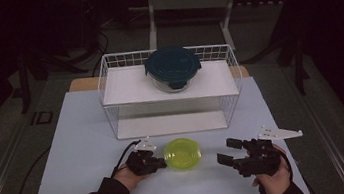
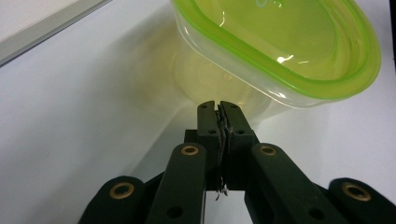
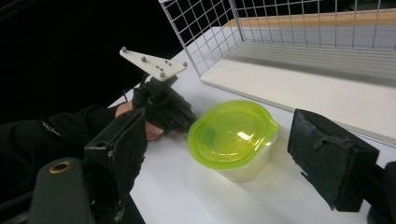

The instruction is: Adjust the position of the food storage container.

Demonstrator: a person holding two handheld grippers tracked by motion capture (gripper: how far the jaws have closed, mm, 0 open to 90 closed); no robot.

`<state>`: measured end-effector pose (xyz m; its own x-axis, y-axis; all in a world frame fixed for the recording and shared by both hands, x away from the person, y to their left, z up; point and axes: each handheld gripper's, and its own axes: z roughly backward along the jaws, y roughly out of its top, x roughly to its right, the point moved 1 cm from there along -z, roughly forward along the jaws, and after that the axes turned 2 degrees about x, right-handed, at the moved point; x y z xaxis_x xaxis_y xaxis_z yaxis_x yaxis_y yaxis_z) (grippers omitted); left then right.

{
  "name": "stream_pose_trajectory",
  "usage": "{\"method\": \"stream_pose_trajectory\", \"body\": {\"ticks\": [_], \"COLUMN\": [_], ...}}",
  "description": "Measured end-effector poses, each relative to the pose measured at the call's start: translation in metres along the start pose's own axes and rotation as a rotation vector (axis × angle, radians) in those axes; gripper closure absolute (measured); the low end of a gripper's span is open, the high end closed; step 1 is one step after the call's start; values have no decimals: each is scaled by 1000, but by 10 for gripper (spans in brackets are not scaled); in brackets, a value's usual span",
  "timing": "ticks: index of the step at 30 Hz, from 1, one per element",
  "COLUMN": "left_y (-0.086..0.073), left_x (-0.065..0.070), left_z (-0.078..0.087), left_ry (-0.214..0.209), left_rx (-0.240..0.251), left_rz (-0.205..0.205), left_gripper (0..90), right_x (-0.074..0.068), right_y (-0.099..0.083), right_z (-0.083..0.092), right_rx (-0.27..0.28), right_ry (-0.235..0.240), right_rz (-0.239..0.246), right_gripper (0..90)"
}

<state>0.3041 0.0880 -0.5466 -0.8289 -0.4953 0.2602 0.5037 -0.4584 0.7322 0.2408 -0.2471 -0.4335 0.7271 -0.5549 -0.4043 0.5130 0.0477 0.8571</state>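
Near the rack, left gripper, fingers closed, nudges the tub; right gripper, fingers open, must close in.

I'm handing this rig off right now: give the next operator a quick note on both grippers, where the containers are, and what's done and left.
Left gripper: jaws shut, empty, tips right beside the green-lidded container; contact can't be judged.
Right gripper: jaws open, empty, aimed at that container from its other side, apart from it.
Green-lidded container: on the table, lid on, in front of the wire shelf.
Blue-lidded container: on the shelf's upper board.
Done: nothing gripped yet.
Left: probably grasp the green-lidded container; the destination is unclear.
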Motion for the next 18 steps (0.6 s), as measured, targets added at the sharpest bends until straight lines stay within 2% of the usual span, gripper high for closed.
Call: {"method": "stream_pose_trajectory", "body": {"ticks": [5,12,14,16,17,18], "left_y": [-2,2,5,8,9,10], "left_x": [-2,1,2,3,5,5], "left_z": [6,37,46,55,60,62], "left_ry": [4,3,-11,-15,-23,-18], "left_rx": [10,44,62,80,100,110], "left_rz": [9,29,34,48,57,62], "left_gripper": [865,762,694,587,569,507], "right_x": [0,2,2,1,1,1], "right_y": [0,-2,-2,-2,-2,-2], "right_z": [1,-1,-1,-2,-2,-3], "right_rx": [-2,-6,-6,-9,-10,-11], "right_ry": [-6,-15,-16,-13,-12,-9], "right_rz": [10,11,18,26,30,35], "right_gripper": [193,191,191,191,188,181]}}
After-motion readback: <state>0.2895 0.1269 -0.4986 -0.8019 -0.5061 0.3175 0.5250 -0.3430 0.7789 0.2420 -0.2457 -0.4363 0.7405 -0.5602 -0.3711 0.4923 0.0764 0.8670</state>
